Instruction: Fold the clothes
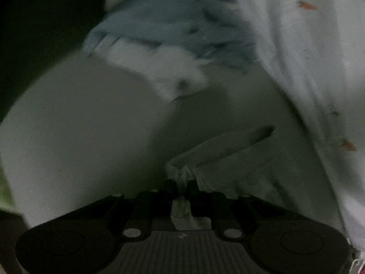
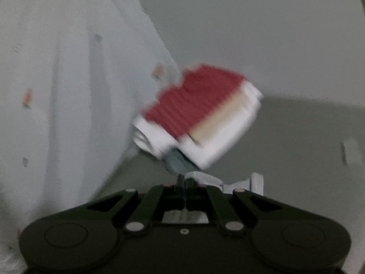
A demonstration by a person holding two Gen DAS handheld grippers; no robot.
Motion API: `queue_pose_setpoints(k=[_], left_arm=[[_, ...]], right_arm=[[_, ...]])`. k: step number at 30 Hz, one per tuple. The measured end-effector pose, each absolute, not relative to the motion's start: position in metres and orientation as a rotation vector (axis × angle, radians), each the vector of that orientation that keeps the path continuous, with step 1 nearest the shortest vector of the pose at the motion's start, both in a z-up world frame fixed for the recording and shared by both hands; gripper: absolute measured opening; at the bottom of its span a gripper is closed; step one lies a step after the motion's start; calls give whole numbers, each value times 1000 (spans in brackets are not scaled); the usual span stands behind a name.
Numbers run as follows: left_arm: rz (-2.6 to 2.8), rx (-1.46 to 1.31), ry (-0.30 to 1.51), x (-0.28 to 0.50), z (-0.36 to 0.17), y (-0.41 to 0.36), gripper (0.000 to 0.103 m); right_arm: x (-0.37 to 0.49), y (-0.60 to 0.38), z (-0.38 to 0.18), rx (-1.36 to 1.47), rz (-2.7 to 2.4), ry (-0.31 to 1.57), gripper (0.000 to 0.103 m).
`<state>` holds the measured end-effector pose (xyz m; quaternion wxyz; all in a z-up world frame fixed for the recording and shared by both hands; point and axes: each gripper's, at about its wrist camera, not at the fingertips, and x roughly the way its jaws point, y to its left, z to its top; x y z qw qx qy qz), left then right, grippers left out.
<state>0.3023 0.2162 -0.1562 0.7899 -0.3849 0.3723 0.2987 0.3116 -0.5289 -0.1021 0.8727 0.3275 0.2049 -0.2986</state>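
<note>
Left gripper (image 1: 182, 183): jaws closed on a bunched white hem of the garment (image 1: 308, 57); only a thin pinch held.
Right gripper (image 2: 183, 181): jaws closed, pale cloth edge between the tips; hold looks slim.
Garment: lifted off the tabletop (image 2: 262, 34), hanging between both grippers.
Stack (image 2: 200, 111): folded red and white pile, just beyond right gripper, blurred.
Blue cloth (image 1: 164, 25): crumpled, far side.
Risk: hem could slip from either pinch; swinging cloth may knock the stack.
</note>
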Motion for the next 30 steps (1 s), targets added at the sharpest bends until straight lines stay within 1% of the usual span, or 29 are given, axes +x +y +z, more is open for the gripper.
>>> queue_pose_setpoints(k=[4,8,9,11,14,20,23,25,26,27,28,29,30], left_arm=[[637,-742,741,311,-141,212,26],[519,-635,710,356,-121,213,37],[475,-617,709,370,-120,211,41],[406,-589,713,394,-121,211,45],[355,-562,763,434,-132,213,46],[260,-492,844,502,-156,202,55],[267,-483,886,527,-169,204,55],[288,-497,909,541,-179,206,55],[291,-509,916,542,-183,206,53],[295,-520,922,542,-186,205,49],[300,-526,920,542,-189,204,41],[297,-531,913,542,-189,204,20],[292,-538,908,542,-188,204,18]], right_arm=[[316,-531,-116,686,-632,473,1],[330,-535,-111,677,-610,465,1],[337,-535,-111,678,-604,464,1],[346,-532,-111,684,-591,465,1],[351,-528,-112,695,-582,477,1],[355,-527,-114,659,-616,523,1],[355,-530,-117,655,-647,535,1],[355,-532,-120,668,-664,541,1],[355,-532,-122,675,-670,545,1],[356,-532,-124,680,-675,549,1],[357,-532,-125,683,-680,554,1],[359,-532,-127,682,-683,559,1],[361,-531,-128,679,-685,564,1]])
